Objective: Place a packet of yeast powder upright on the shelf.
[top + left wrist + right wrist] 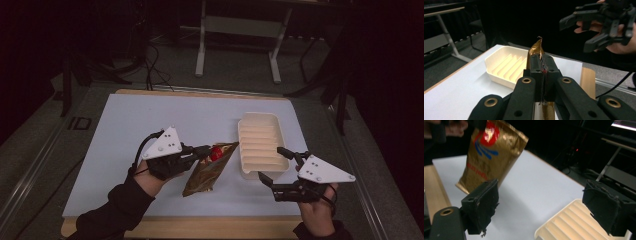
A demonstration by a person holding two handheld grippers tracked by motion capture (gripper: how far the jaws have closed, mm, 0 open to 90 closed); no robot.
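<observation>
Item: gold foil snack pouch (210, 170) with red-and-blue print, hanging above the white desk (125, 145), just left of the ribbed cream plastic tray (262, 145). Left tongs (206, 150) clamped on its top edge, seemingly to carry it. Right tongs (280, 172) wide apart, empty, near the tray, likely ready to assist.

Gold bag (207, 172) – red, blue print; cream ribbed tray (261, 145).
</observation>
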